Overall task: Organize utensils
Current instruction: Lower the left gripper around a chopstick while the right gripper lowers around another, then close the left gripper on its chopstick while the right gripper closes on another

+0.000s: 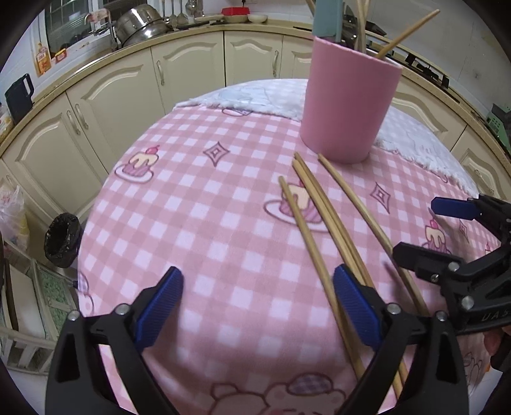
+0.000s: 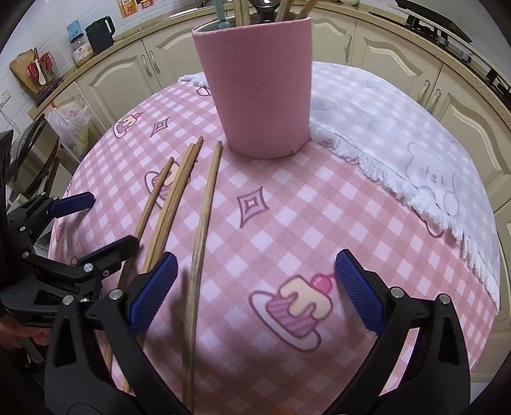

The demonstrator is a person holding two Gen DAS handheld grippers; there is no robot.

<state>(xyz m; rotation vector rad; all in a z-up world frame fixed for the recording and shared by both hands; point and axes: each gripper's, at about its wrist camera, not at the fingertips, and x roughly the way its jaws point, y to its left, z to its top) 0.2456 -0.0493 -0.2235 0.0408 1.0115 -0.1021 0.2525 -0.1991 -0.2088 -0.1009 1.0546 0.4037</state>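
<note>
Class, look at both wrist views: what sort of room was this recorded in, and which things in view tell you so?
Most likely a home kitchen. Cream cabinets run under a countertop that carries a steel pot and a black kettle, and ladles hang on the wall behind.

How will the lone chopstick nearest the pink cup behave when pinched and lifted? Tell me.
The lone chopstick looks like thin, rigid wood, so probably stiff and light. Its rounded, narrow shaft may roll on the checked cloth if nudged. It lies between the open right claw's fingers; gripped near one end, it would likely tilt.
</note>
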